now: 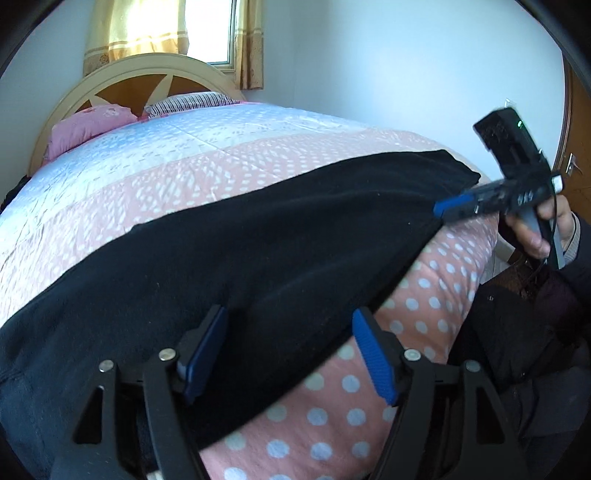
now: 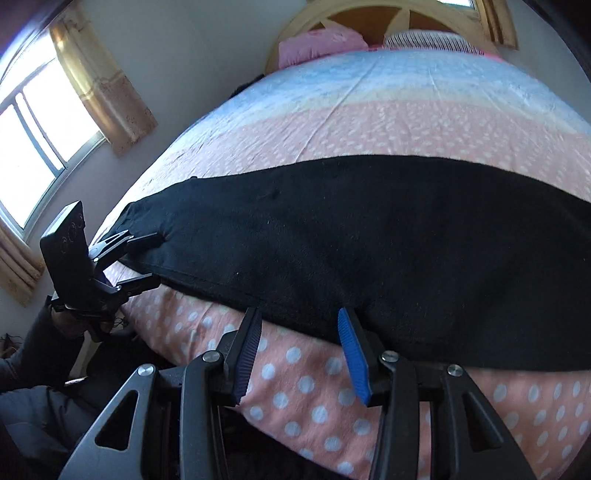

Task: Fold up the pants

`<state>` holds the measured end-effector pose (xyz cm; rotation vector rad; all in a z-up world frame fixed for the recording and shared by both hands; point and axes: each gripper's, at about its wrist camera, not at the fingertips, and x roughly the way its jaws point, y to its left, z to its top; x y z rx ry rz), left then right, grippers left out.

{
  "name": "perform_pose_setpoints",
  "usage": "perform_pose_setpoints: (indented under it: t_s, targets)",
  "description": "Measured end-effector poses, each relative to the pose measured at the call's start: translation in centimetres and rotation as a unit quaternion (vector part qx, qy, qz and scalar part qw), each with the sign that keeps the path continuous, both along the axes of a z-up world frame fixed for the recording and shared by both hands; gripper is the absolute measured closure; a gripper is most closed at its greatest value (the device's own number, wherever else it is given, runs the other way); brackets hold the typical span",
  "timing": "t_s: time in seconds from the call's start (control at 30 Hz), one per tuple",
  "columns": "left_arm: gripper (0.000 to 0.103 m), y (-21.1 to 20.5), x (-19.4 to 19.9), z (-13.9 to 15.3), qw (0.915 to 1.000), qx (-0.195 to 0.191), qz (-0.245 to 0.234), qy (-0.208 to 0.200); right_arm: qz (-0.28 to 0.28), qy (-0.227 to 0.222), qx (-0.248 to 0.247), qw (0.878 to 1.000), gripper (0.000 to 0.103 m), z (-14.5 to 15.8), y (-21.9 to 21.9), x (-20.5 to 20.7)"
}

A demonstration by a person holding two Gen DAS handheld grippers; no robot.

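Open left tool [image 1: 290, 349], black pants [image 1: 258, 236] ends cropped

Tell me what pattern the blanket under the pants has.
Pink with white polka dots on the blanket, clearest in the right wrist view below the black pants.

Pants [image 1: 258, 236]: plain black, no pattern I can see.
Bedspread [image 1: 417, 306]: pink with white polka dots near me, turning to small white flecks and then a pale blue band toward the headboard.
Pillows: one pink [image 1: 92, 123], one with thin dark and white stripes [image 1: 188, 102].
Headboard [image 1: 122, 75]: cream frame, brown panels.
Curtains [image 1: 136, 33]: yellow-gold (sunlit).
My pads [image 1: 373, 354]: ribbed blue on black frames.
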<state>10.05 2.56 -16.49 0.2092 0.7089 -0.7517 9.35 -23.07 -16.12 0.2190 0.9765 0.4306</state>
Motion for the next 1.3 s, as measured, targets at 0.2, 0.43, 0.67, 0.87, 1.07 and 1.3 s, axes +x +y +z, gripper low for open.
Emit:
perform_pose_setpoints:
  t_s: [0.2, 0.43, 0.67, 0.87, 1.07, 1.3]
  targets:
    - [0.027, 0.3, 0.6, 2.2, 0.9991, 0.024, -0.01, -0.033, 0.033, -0.032, -0.015, 0.999, 0.057, 3.2, 3.6, 2.7]
    - [0.026, 4.5, 2.8, 1.3, 0.9971, 0.042, 0.06, -0.022, 0.064, -0.023, -0.007, 0.998, 0.058, 4.5, 9.6, 9.7]
    - [0.024, 4.9, 2.0, -0.4, 0.9978, 0.035, 0.057, -0.005, 0.062, 0.012, 0.035, 0.997, 0.058, 4.0, 14.9, 16.8]
    - [0.024, 5.4, 1.4, -0.4, 0.9982, 0.02, 0.055, -0.009, 0.059, 0.065, 0.089, 0.992, 0.058, 2.4, 18.4, 20.3]
    - [0.016, 7.4, 1.8, 0.8, 0.9963, 0.003, 0.075, -0.041, 0.048, 0.126, 0.114, 0.984, 0.069, -0.4, 20.2, 22.9]
    - [0.009, 7.1, 2.4, -1.0, 0.9987, 0.013, 0.049, -0.004, 0.047, 0.168, 0.154, 0.972, 0.093, -2.2, 21.7, 23.4]
